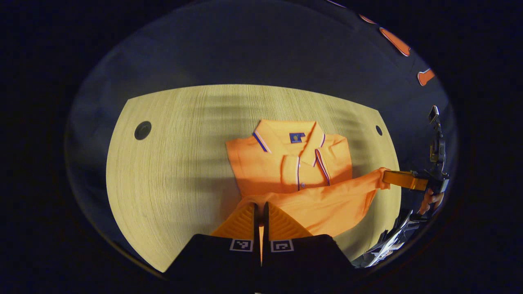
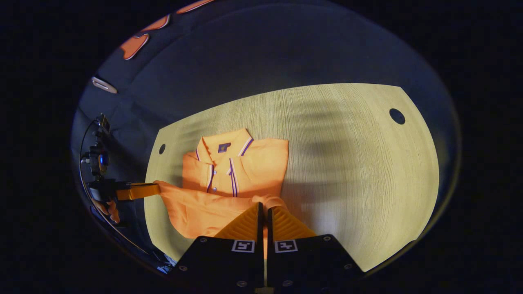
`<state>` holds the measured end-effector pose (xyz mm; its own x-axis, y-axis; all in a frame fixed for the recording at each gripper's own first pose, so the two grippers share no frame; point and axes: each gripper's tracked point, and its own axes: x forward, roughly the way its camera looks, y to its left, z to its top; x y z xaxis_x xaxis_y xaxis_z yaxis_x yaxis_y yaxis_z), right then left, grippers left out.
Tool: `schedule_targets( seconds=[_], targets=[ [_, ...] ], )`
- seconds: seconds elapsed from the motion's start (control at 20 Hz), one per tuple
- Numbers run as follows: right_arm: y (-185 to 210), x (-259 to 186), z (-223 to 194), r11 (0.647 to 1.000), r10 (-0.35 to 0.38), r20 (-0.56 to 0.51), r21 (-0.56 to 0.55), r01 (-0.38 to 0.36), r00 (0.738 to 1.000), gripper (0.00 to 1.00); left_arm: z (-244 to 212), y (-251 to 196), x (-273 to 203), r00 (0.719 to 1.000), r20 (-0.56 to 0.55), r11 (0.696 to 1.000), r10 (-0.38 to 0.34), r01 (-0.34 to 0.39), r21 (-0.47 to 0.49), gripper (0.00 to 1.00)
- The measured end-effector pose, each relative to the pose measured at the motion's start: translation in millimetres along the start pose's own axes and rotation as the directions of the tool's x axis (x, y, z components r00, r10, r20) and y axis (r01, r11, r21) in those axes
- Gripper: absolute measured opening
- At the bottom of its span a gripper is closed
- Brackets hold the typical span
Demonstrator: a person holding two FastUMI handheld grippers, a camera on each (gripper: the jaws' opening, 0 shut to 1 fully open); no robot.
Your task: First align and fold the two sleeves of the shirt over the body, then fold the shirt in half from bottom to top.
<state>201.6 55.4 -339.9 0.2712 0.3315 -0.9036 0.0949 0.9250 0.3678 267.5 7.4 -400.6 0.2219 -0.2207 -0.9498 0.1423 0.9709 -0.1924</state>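
An orange polo shirt (image 1: 286, 163) (image 2: 233, 167) lies collar-up on a pale wooden table (image 1: 171, 163), its sleeves folded in over the body. Its bottom hem (image 1: 327, 200) is lifted off the table and stretched between the two grippers. My left gripper (image 1: 260, 208) is shut on one hem corner; in the right gripper view it is at the left edge (image 2: 157, 188). My right gripper (image 2: 263, 208) is shut on the other hem corner; in the left gripper view it is at the right (image 1: 386, 177), with a hand (image 1: 431, 200) behind it.
The table (image 2: 359, 171) has round holes near its far corners (image 1: 142, 130) (image 1: 378, 130) (image 2: 397, 116). Bare wood spreads wide beside the shirt. A metal frame (image 1: 388, 245) sits below the table's near edge. The dark booth wall stands behind the table.
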Motion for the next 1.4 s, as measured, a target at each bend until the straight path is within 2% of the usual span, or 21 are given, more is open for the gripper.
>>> schedule_targets(
  seconds=[0.2,0.4,0.55,0.65,0.7,0.75,0.8,0.85,0.9,0.95,1.05,1.15,1.4],
  targets=[
    [1.4,14.7,32.8,0.999,0.028,0.03,0.037,-0.029,0.999,0.04,36.2,10.6,5.2,0.998,0.06,0.999,0.018,-0.015,-0.036,0.01],
    [-2.8,35.9,67.2,0.999,0.024,0.052,0.043,-0.026,0.998,0.03,61.2,41.2,20.6,0.987,0.099,0.992,0.13,-0.13,-0.006,0.01],
    [1.8,45.5,92.1,0.993,0.045,0.101,0.105,-0.056,0.994,0.04,75.1,51.4,31.2,0.969,0.149,0.98,0.198,-0.198,-0.017,0.02],
    [-0.8,43.4,102.8,0.987,0.048,0.134,0.145,-0.068,0.99,0.13,85.3,54.1,25.8,0.955,0.2,0.976,0.219,-0.215,-0.042,0.17],
    [-3.8,40.0,106.8,0.989,0.041,0.153,0.137,-0.062,0.987,0.27,93.3,54.4,21.0,0.945,0.24,0.975,0.224,-0.216,-0.059,0.19],
    [-8.5,37.8,109.9,0.991,0.035,0.176,0.121,-0.056,0.984,0.33,98.4,52.7,12.2,0.936,0.271,0.974,0.227,-0.218,-0.063,0.4],
    [-12.3,33.8,113.7,0.994,0.026,0.196,0.1,-0.047,0.98,0.39,99.5,54.2,10.0,0.927,0.296,0.973,0.23,-0.22,-0.066,0.42],
    [-13.8,24.4,117.8,0.996,0.021,0.224,0.081,-0.04,0.974,0.51,101.5,51.3,0.8,0.919,0.316,0.972,0.235,-0.227,-0.063,0.61],
    [-12.7,16.6,121.4,0.998,0.017,0.255,0.052,-0.031,0.967,0.56,104.5,50.1,-8.6,0.907,0.346,0.97,0.241,-0.235,-0.06,0.68],
    [-13.1,6.1,123.9,1.0,0.006,0.287,0.021,-0.012,0.958,0.59,108.5,46.7,-20.7,0.894,0.378,0.97,0.24,-0.239,-0.052,0.86],
    [-5.2,-16.2,127.5,0.999,-0.005,0.365,-0.041,0.021,0.931,0.7,111.5,30.6,-47.1,0.861,0.457,0.97,0.226,-0.24,-0.027,0.94],
    [6.2,-45.7,128.3,0.994,-0.003,0.444,-0.095,0.05,0.896,0.86,107.2,16.7,-65.2,0.835,0.505,0.968,0.217,-0.249,-0.004,0.95],
    [30.4,-105.0,110.3,0.978,0.008,0.561,-0.176,0.109,0.828,0.98,83.2,-18.7,-126.2,0.787,0.597,0.978,0.156,-0.21,0.021,0.96]
  ],
)
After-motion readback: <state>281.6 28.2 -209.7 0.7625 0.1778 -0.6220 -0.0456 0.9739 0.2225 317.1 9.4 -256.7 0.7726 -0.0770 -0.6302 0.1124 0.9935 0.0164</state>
